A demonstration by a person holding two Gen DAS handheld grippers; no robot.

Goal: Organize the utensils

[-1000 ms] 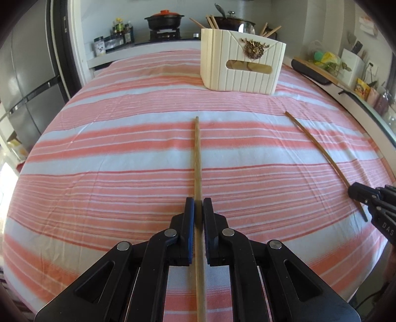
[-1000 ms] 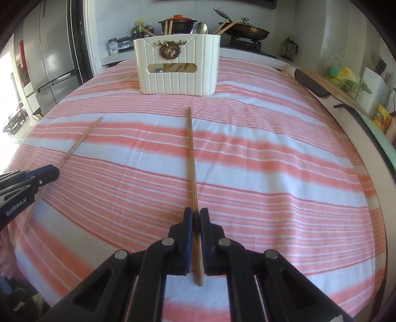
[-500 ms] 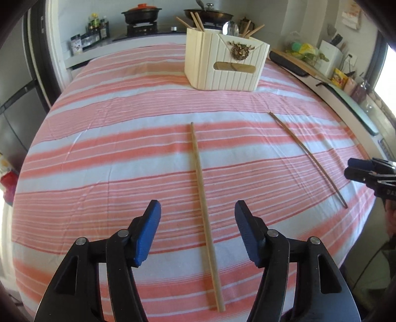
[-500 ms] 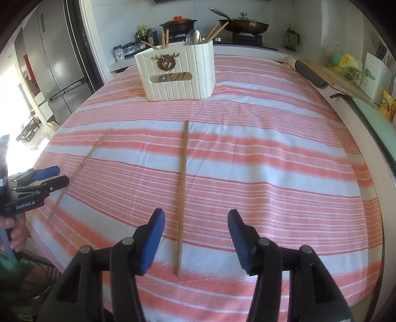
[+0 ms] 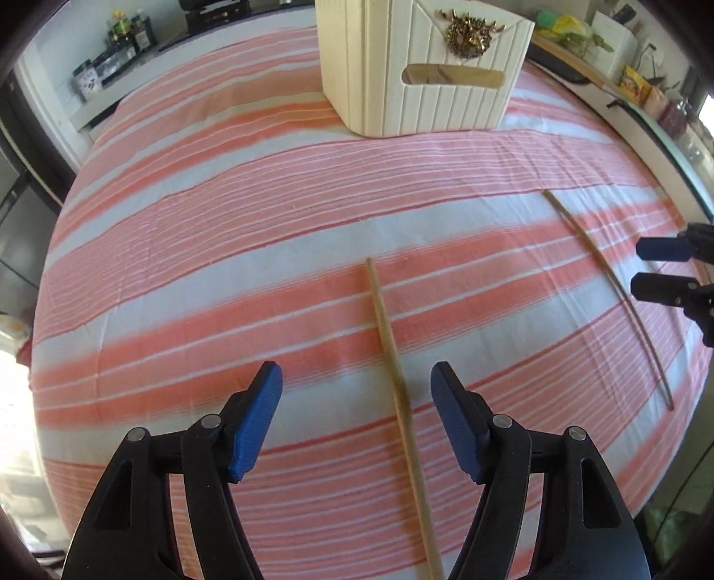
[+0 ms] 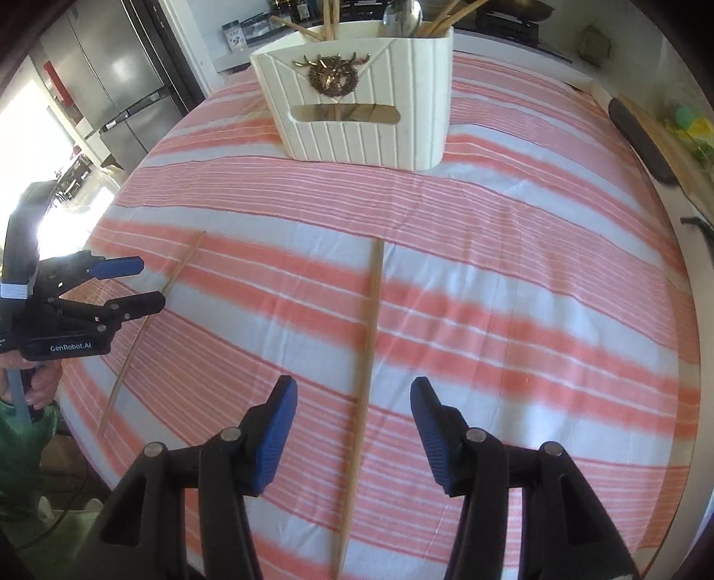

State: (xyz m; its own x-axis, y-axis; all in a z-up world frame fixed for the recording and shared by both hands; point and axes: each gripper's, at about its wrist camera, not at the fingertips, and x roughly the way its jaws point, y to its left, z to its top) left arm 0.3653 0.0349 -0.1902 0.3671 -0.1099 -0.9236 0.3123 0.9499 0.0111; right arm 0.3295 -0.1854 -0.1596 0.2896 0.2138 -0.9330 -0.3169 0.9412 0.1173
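Note:
Two wooden chopsticks lie apart on the striped tablecloth. In the left wrist view one chopstick runs between the fingers of my open left gripper; the other chopstick lies to the right, by my right gripper. In the right wrist view a chopstick lies between the fingers of my open right gripper; the other chopstick lies left, by my left gripper. A cream utensil box with a gold emblem stands behind, holding chopsticks and a spoon.
The pink-and-white striped cloth covers the whole table. A fridge stands far left in the right wrist view. A counter with bottles and packets runs behind and to the right of the table.
Both grippers were shut on their chopsticks, then opened and let them lie on the cloth. Both have since moved forward, closer to the utensil box.

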